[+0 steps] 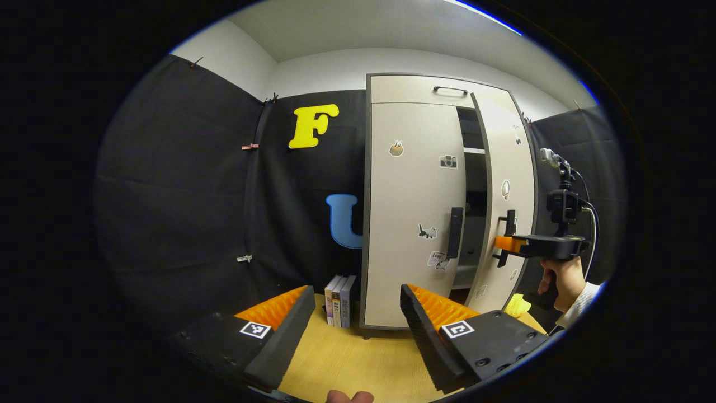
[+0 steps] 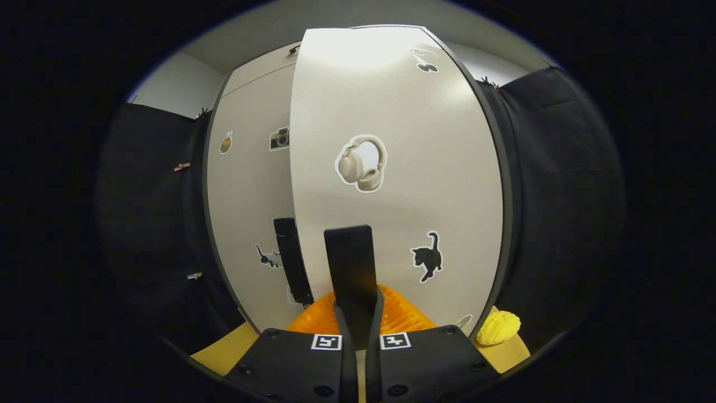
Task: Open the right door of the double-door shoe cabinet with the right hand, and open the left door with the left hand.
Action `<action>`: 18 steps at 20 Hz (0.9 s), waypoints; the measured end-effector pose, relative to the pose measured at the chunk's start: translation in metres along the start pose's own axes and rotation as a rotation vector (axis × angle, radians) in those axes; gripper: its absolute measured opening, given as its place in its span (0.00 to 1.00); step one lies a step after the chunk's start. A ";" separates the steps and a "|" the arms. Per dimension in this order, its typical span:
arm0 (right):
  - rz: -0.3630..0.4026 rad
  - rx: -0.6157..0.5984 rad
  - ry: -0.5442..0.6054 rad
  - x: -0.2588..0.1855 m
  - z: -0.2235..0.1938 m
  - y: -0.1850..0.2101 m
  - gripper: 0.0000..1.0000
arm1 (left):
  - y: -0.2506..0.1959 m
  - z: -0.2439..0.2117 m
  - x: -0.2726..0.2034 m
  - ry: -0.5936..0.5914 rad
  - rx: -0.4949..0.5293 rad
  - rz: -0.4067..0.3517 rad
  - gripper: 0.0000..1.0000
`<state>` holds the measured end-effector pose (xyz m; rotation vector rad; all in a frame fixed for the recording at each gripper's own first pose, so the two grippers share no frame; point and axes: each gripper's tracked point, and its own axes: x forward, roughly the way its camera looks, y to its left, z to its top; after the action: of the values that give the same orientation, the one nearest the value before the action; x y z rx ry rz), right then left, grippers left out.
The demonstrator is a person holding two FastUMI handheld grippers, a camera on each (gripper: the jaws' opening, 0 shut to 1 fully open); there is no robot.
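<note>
- The right gripper is closed on the right door handle, a dark upright bar that rises from between its two fingers in the right gripper view; the left gripper view shows the same gripper reaching in sideways to that handle, with a hand behind it.
- That handle's long axis runs vertical, and the right door it sits on stands partly swung out from the shoe cabinet, leaving a dark gap with a shelf edge visible inside.
- The left gripper is spread wide and holds nothing; it hangs over the table, well apart from the cabinet.
- From it, the left door handle lies ahead and to the right, also an upright bar, near the inner edge of the left door, which looks shut flush.
- My judgement: the left gripper is the nearer one to that handle, and must travel forward and rightward, fingers straddling the bar from either side.
- Books stand just beside the cabinet's left foot; a yellow object lies by its right.
</note>
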<state>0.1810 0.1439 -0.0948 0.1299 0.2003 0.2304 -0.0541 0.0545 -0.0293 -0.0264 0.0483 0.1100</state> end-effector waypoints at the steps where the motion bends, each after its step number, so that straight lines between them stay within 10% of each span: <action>1: 0.007 0.001 -0.002 -0.002 0.000 -0.002 0.10 | -0.002 0.001 -0.001 -0.002 0.000 0.000 0.95; 18: -0.004 -0.036 -0.053 -0.042 0.008 -0.042 0.09 | -0.057 0.003 0.014 -0.004 0.024 -0.057 0.95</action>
<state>0.1516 0.0928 -0.0860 0.1000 0.1435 0.2265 -0.0339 -0.0008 -0.0253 -0.0035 0.0445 0.0528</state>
